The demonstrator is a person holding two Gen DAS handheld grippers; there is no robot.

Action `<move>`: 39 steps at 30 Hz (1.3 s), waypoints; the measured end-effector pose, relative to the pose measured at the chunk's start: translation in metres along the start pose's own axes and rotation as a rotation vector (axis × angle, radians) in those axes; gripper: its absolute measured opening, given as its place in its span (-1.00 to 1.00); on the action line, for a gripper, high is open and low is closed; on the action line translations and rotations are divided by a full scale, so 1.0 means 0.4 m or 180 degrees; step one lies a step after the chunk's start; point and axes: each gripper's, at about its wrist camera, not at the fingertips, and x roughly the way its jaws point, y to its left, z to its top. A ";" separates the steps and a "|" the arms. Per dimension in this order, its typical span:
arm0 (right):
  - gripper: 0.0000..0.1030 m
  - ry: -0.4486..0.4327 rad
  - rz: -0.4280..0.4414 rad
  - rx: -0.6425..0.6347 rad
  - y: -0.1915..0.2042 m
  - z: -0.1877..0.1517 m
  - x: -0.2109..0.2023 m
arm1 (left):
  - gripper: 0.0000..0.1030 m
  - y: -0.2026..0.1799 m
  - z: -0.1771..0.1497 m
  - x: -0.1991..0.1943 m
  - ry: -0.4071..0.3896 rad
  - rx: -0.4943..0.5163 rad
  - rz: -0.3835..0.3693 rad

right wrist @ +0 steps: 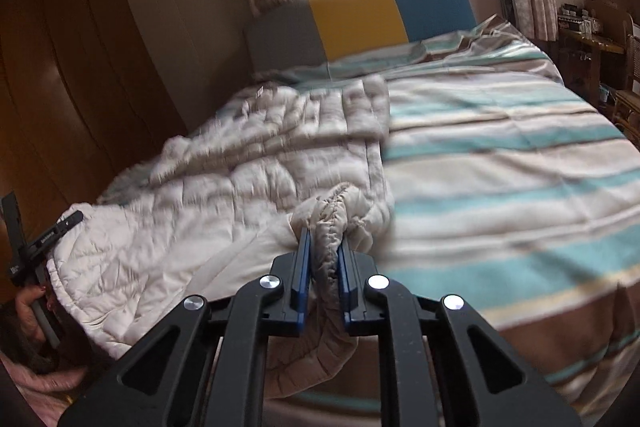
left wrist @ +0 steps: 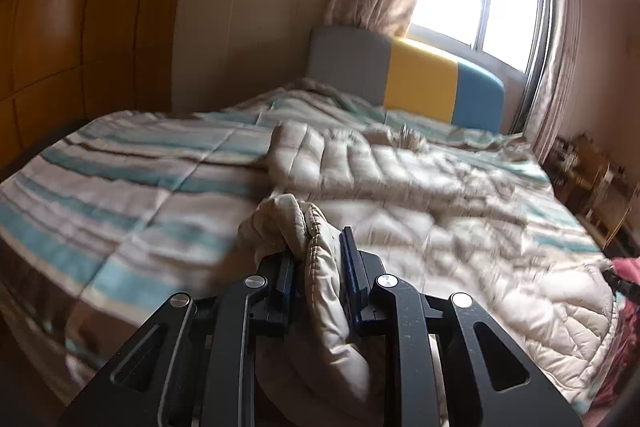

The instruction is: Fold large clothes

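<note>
Grip confirmed on both sides. Left hand-held gripper [left wrist: 316, 247] is clenched on a bunched hem corner of the quilted jacket [left wrist: 400, 179]; right hand-held gripper [right wrist: 324, 247] is clenched on an elastic-gathered edge of the same garment. The jacket lies spread on the bed [right wrist: 520, 147], running from both grips toward 12 o'clock, where the headboard [right wrist: 384, 11] stands. In the left view its bulk sits at 1 o'clock; in the right view, at 10 to 11 o'clock. Long axis judged to run away from the holder, so the fold likely carries the near edge toward 12 o'clock. Both grips appear equally near; motion blur limits detail.
</note>
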 end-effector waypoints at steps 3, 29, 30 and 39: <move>-0.79 -0.0120 0.0039 0.0058 -0.004 0.056 0.015 | -0.59 -0.007 0.057 0.019 -0.0089 -0.0035 -0.0043; -0.79 0.0133 0.0022 0.0498 -0.116 0.357 0.467 | -0.59 -0.004 0.319 0.525 0.0307 -0.0300 0.0065; -0.79 0.0154 0.0010 0.0513 -0.120 0.358 0.483 | -0.59 -0.005 0.320 0.547 0.0354 -0.0303 0.0086; -0.08 0.0038 0.0133 0.0930 -0.190 0.350 0.554 | 0.42 0.056 0.313 0.631 0.0575 -0.0657 0.0002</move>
